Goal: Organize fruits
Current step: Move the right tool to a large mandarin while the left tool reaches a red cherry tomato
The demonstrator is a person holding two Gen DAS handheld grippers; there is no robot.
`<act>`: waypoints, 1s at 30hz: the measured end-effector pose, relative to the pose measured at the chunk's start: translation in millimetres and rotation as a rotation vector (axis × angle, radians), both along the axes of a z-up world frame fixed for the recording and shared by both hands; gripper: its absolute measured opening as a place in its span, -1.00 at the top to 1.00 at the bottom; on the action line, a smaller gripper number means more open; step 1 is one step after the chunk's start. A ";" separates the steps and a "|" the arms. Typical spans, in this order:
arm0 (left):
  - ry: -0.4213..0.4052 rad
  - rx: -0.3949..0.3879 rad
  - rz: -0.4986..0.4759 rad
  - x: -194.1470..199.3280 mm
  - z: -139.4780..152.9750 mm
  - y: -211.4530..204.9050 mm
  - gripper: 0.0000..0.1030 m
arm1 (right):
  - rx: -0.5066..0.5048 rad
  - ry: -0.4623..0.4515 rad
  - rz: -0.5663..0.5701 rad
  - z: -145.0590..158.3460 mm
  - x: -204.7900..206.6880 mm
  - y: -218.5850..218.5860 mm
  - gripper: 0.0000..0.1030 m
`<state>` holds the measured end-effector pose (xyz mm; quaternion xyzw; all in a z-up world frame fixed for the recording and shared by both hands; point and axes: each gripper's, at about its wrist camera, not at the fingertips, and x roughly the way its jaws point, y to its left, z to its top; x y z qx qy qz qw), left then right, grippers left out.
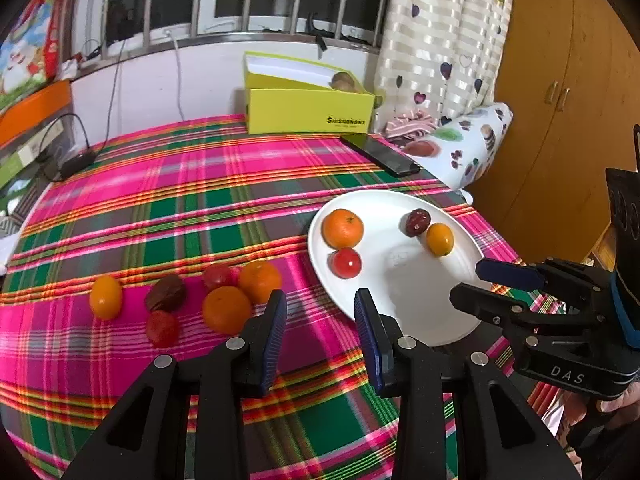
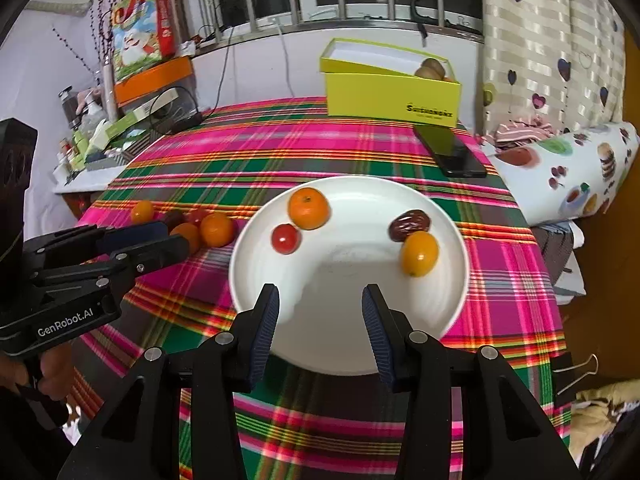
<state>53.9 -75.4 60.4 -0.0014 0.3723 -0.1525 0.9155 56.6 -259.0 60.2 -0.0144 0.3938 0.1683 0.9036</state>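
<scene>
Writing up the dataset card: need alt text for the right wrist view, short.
Open right gripper hovers over the near edge of a white plate holding a mandarin, cherry tomato, red date and kumquat. The plate sits on a plaid tablecloth; the left gripper reaches toward loose fruit beside it.

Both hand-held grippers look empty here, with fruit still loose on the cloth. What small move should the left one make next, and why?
Probably ease the left hand-held gripper forward and left onto the nearest orange on the tablecloth. Its jaws are open and empty, that orange lies just ahead of its left finger, and the white plate already holds four fruits, with bare room left for more.
</scene>
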 end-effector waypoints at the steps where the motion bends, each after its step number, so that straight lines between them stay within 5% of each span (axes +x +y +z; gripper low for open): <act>1: -0.001 -0.001 0.004 -1.3 0.0 2.0 0.10 | -0.001 0.000 0.004 -0.1 -0.6 1.5 0.13; 30: 0.022 -0.056 0.123 -13.0 -16.4 66.1 0.10 | -0.005 0.037 0.111 -7.3 -3.1 48.9 0.13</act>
